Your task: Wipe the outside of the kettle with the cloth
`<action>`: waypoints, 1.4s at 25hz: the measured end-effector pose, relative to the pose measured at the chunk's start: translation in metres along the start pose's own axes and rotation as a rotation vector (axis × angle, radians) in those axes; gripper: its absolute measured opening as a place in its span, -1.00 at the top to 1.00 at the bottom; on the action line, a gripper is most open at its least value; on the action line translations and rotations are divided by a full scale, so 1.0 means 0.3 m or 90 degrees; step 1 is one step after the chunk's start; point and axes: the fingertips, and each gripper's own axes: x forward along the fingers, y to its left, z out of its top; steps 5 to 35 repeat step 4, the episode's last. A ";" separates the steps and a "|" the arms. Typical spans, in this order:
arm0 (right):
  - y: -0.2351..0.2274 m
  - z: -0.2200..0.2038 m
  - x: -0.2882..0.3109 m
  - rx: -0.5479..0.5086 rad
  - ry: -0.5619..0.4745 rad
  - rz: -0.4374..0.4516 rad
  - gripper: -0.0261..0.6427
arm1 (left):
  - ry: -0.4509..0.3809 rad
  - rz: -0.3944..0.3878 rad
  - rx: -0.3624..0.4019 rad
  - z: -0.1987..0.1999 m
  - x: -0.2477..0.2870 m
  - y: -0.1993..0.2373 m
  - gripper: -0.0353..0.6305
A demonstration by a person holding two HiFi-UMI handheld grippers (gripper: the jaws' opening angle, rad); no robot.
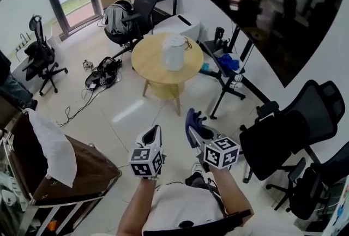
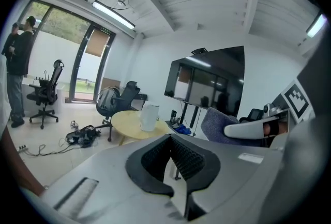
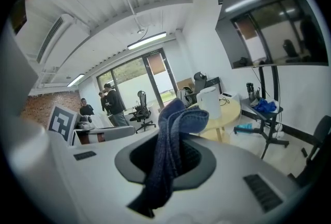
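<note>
A white kettle (image 1: pixel 174 52) stands on a round wooden table (image 1: pixel 152 68) across the room, well beyond both grippers. My right gripper (image 1: pixel 191 122) is shut on a dark blue cloth (image 1: pixel 194 130), which sticks up from its jaws and hangs down in front. In the right gripper view the cloth (image 3: pixel 173 145) fills the jaws, with the kettle (image 3: pixel 210 103) far behind it. My left gripper (image 1: pixel 155 131) is held beside the right one, shut and empty. The left gripper view shows the kettle (image 2: pixel 149 117) and table (image 2: pixel 129 125) in the distance.
Black office chairs (image 1: pixel 297 131) stand at my right, and more chairs (image 1: pixel 133 8) are behind the table. A large dark screen (image 1: pixel 278 6) hangs on the right wall above a stand (image 1: pixel 226 66) with blue items. Cables (image 1: pixel 101 74) lie on the floor. A brown cart (image 1: pixel 82 167) stands at my left.
</note>
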 end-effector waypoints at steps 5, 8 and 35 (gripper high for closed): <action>-0.031 0.022 0.025 0.007 0.000 0.012 0.72 | 0.004 0.008 0.001 0.009 0.035 0.002 0.89; -0.031 0.022 0.025 0.007 0.000 0.012 0.72 | 0.004 0.008 0.001 0.009 0.035 0.002 0.89; -0.031 0.022 0.025 0.007 0.000 0.012 0.72 | 0.004 0.008 0.001 0.009 0.035 0.002 0.89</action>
